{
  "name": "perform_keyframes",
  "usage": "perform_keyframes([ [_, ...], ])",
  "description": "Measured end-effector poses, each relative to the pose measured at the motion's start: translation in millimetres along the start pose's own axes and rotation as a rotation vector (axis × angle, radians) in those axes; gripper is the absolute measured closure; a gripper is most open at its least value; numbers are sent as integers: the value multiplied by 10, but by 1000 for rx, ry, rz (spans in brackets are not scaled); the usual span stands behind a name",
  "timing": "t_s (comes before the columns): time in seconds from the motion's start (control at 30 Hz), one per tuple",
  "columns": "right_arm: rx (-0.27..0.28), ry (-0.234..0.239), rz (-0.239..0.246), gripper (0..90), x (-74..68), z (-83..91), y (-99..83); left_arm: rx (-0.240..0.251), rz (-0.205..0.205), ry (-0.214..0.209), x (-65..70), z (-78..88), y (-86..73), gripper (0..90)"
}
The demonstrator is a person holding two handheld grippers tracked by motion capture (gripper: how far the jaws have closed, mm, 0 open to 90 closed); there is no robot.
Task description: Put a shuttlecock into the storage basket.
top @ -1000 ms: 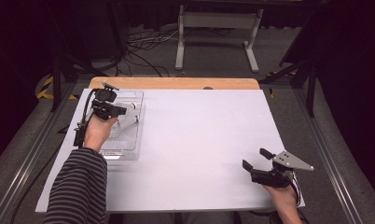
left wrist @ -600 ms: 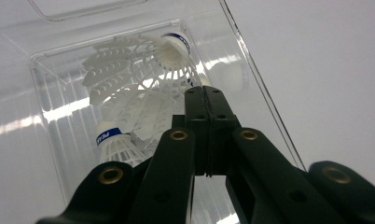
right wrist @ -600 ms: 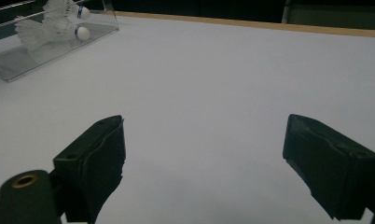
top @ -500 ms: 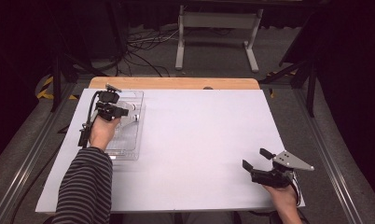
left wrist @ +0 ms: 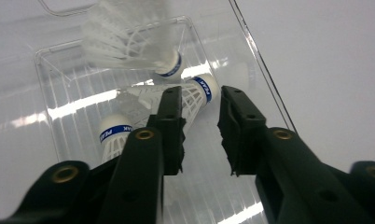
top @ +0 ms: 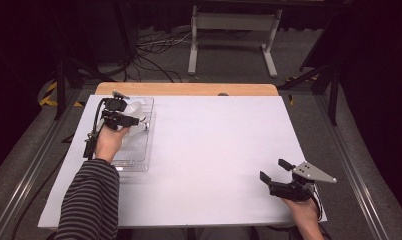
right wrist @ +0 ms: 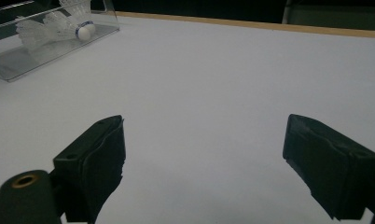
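A clear plastic tray lies on the white table at the left, holding white shuttlecocks with blue-banded corks. My left gripper hovers over the tray's far end. In the left gripper view three shuttlecocks lie below it: one at the far wall, one just past the fingertips, one at the left. The left gripper has just been opening its jaws; a narrow gap stands between the pads and they press on nothing. My right gripper rests open at the table's near right, and its view shows nothing between the jaws.
The tray with shuttlecocks also appears far off in the right gripper view. A wooden strip borders the table's far edge. A white metal stand and cables sit on the floor beyond.
The left hand has edged slightly toward the tray's far end. The right gripper has stayed where it was.
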State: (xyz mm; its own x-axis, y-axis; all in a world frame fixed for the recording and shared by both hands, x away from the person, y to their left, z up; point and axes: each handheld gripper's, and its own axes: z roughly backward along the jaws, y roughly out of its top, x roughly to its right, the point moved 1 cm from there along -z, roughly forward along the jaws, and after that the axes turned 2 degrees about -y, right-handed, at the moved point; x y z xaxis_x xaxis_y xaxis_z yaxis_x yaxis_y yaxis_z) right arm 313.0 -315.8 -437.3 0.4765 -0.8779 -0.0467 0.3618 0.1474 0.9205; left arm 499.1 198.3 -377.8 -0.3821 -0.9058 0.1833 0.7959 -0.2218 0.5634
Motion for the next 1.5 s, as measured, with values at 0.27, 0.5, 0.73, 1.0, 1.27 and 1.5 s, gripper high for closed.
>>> perform_keyframes([
  [0.27,0,0,1,137,-3,2,1,8,5,17,8,31,-32,508],
  [0.5,-2,0,2,137,-5,1,1,22,-4,34,26,65,-64,392],
  [0.73,-1,-1,1,137,-4,1,2,39,-11,37,46,122,-95,352],
  [1.0,-1,0,0,137,-5,2,1,35,-26,42,67,135,-131,315],
  [1.27,-1,0,-1,137,-4,2,1,53,-36,36,73,182,-166,309],
  [1.5,-1,0,-3,137,0,3,1,67,-45,34,72,232,-200,304],
])
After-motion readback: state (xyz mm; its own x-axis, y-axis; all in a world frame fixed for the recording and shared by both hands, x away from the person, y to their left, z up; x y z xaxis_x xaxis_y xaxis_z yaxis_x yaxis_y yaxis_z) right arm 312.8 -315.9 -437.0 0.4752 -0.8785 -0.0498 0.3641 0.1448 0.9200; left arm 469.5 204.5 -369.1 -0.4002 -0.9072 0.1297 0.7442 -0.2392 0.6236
